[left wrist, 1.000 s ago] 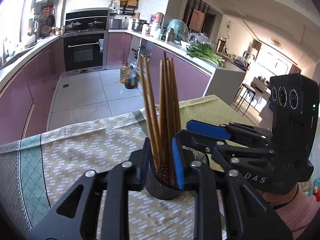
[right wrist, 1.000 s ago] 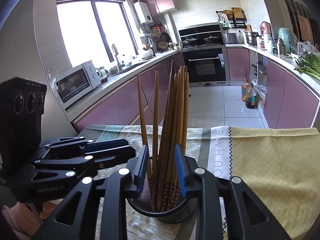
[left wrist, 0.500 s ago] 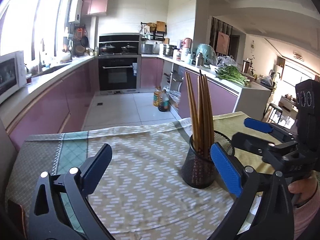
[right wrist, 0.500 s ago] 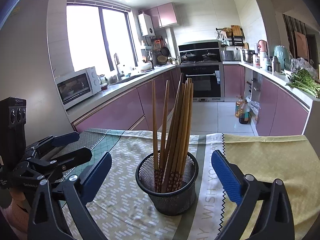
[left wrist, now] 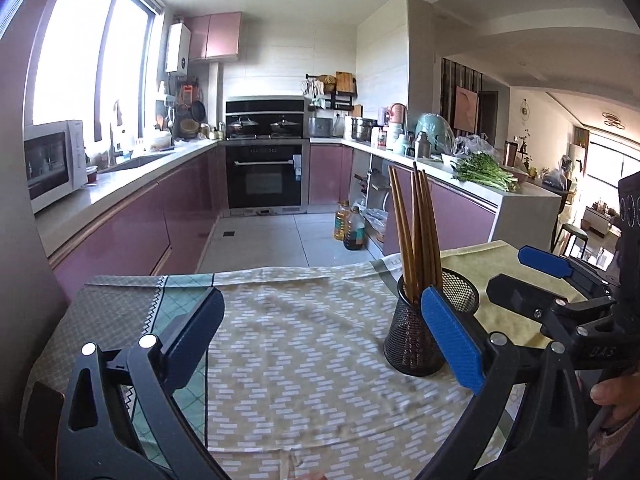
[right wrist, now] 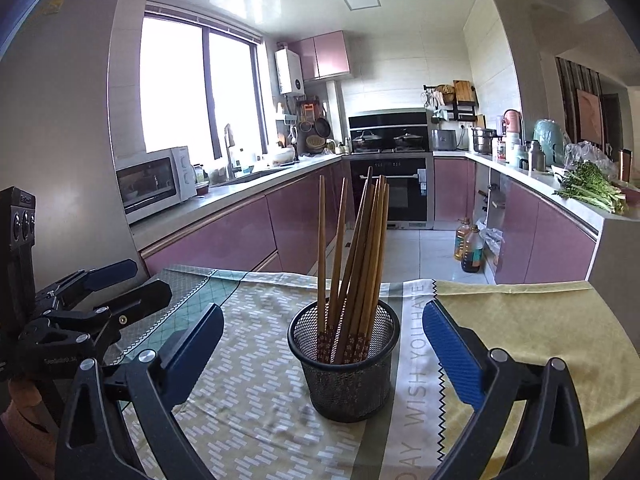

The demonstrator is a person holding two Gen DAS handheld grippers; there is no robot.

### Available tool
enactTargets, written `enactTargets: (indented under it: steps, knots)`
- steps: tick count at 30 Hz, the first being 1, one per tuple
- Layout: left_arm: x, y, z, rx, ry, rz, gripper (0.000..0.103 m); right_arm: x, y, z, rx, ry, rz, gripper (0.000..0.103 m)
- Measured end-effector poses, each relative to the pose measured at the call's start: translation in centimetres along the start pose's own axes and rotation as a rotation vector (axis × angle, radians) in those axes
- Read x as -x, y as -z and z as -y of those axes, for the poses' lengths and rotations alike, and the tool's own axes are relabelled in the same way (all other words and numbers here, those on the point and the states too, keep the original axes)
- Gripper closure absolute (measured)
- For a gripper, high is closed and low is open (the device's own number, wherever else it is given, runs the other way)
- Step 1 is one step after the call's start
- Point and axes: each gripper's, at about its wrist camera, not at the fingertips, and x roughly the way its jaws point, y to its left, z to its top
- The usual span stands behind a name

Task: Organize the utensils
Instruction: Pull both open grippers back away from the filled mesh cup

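Left claw (left wrist: 324, 344) wide open, empty. Right claw (right wrist: 324, 348) wide open, empty, holder (right wrist: 344, 364) between its fingers, untouched. Chopsticks (right wrist: 356, 256) upright in holder, leaning, on cloth (right wrist: 256, 396) covering bench.

The holder (right wrist: 344, 364) is black wire mesh, matt, with a smooth rim. The chopsticks (right wrist: 352, 264) look like brown wood, printed at their lower ends. A woven printed cloth (right wrist: 248, 392) covers the surface. At 9 and 3 o'clock, black plastic fingers (right wrist: 452, 356) carry ribbed blue pads.
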Motion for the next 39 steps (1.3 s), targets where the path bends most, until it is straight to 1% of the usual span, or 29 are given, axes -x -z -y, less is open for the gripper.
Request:
enactTargets:
  steps: [14,25,39]
  knots:
    - [3.0,0.4,0.0,0.006,-0.038,0.057,0.006,2.4,0.6,-1.7,0.042,0.059,0.076,0.007]
    - [4.5,0.6,-0.2,0.015,-0.05,0.086,0.006,3.0,0.9,-2.2,0.046,0.072,0.086,0.007]
    - [5.3,1.1,-0.2,0.022,-0.066,0.106,0.006,3.7,1.0,-2.6,0.054,0.087,0.107,0.007]
